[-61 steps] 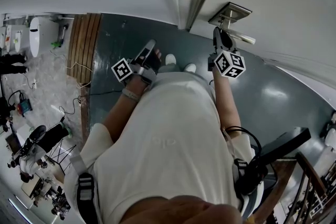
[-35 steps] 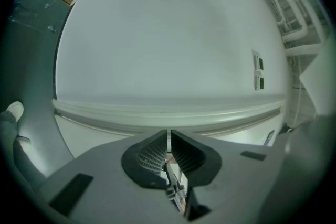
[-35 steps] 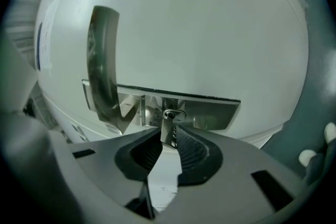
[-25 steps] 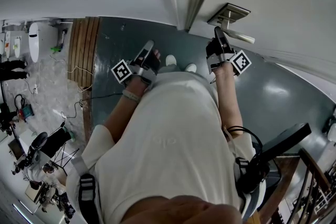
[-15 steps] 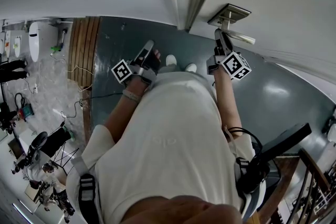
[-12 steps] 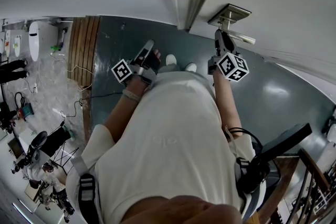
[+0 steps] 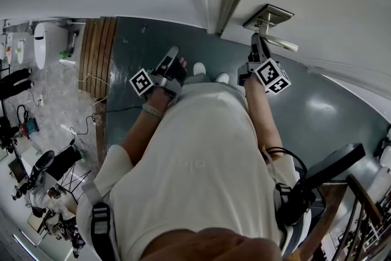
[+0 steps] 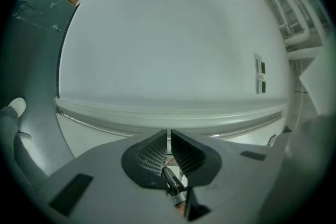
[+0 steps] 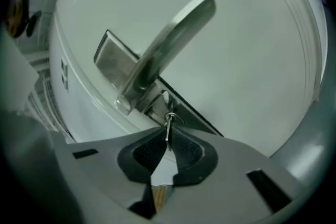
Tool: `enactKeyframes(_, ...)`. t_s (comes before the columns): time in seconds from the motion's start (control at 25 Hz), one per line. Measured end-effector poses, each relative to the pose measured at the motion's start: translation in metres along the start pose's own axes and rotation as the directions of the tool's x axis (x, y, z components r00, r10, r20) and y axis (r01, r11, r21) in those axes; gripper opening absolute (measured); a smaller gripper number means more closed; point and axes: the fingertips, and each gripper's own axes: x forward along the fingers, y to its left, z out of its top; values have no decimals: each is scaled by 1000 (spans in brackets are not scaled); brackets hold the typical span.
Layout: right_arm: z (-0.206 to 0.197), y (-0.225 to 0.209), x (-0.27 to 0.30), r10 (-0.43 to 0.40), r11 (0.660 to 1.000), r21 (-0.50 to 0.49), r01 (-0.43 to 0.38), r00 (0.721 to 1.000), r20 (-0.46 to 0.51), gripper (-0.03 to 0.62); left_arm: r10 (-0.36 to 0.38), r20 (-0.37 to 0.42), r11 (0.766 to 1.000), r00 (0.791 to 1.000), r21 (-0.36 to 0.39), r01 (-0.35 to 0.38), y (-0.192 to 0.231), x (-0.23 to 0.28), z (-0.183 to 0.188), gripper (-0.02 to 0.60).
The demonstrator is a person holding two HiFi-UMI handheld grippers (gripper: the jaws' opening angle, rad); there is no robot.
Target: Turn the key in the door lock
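So, the key (image 9: 167, 127) is already seated in the lock (image 9: 164, 101), just under the lever handle (image 9: 173, 34) on the white door (image 9: 247, 60). The right gripper (image 9: 168, 140) has just been closing its jaws onto it. In the right gripper view the thin metal of the key stands edge-on between the two ribbed pads, which are pinched together on it, and its far end runs into the keyhole. By my reading the reach and the grasp are done (the insertion too, since the key sits in the cylinder rather than loose in the jaws). What seems to be left is the turn itself, or whatever remains of it. From the key's angle alone I cannot say whether the bolt has been thrown, and no view shows the door's edge or the latch. The left gripper (image 8: 168, 140) takes no part: its jaws are clenched on nothing and face a bare white wall (image 8: 168, 50), well apart from the lock. I would put the task at its middle, with a firm hold made and the twist to be finished, and after that the key released and the gripper drawn clear of the handle, none of which is yet begun
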Motion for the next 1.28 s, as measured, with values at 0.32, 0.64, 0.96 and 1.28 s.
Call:
enactKeyframes(0.32, -3, -5, -3, 106, 864, 488, -123, 992, 63, 48, 3, -3, 1000, 1000, 6, -3, 0, -1, -2, 11)
enactKeyframes(0.64, -5, -10, -3, 169, 664, 711, -229, 973, 156, 48, 11, 1, 1000, 1000, 13, -11, -2, -3, -3, 11)
enactKeyframes(0.96, -8, -18, -2, 217, 395, 835, -384, 922, 321, 41, 30, -6, 999, 1000, 34, -30, -2, -3, -4, 11)
enactKeyframes(1.28, -6, -17, -3, 237, 413, 818, -399, 915, 327, 40, 38, -10, 998, 999, 42, -37, -4, -3, -7, 11)
